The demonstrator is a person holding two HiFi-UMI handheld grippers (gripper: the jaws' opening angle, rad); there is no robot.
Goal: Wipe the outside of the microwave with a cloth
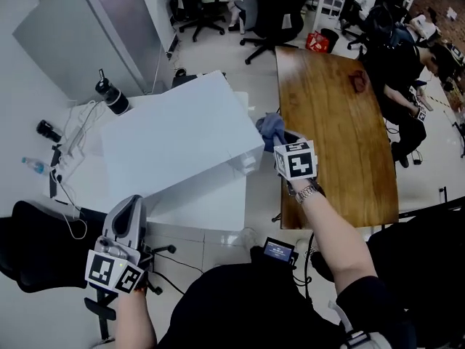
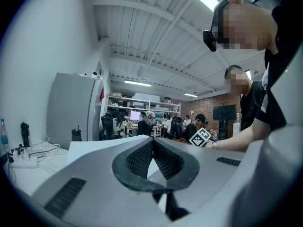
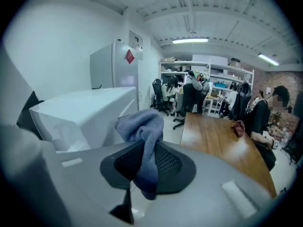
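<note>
On the counter: a white microwave [image 1: 174,133] stands on the white counter [image 1: 80,187], set askew to the counter's edges.
Cloth: the blue cloth [image 1: 271,128] is bunched up just beside the right corner of the microwave's top; I cannot tell whether it touches.
Right gripper: the right gripper [image 1: 279,141] has its jaws clamped on the cloth, which puffs out above them and hangs below; it points downward, with the microwave to its left.
Left gripper: the left gripper [image 1: 131,203] is at the counter's near edge, apart from the microwave, pointing level; its jaws are together with nothing between them.
Behind: a black flask [image 1: 112,97] stands near a grey fridge [image 1: 87,27].
</note>
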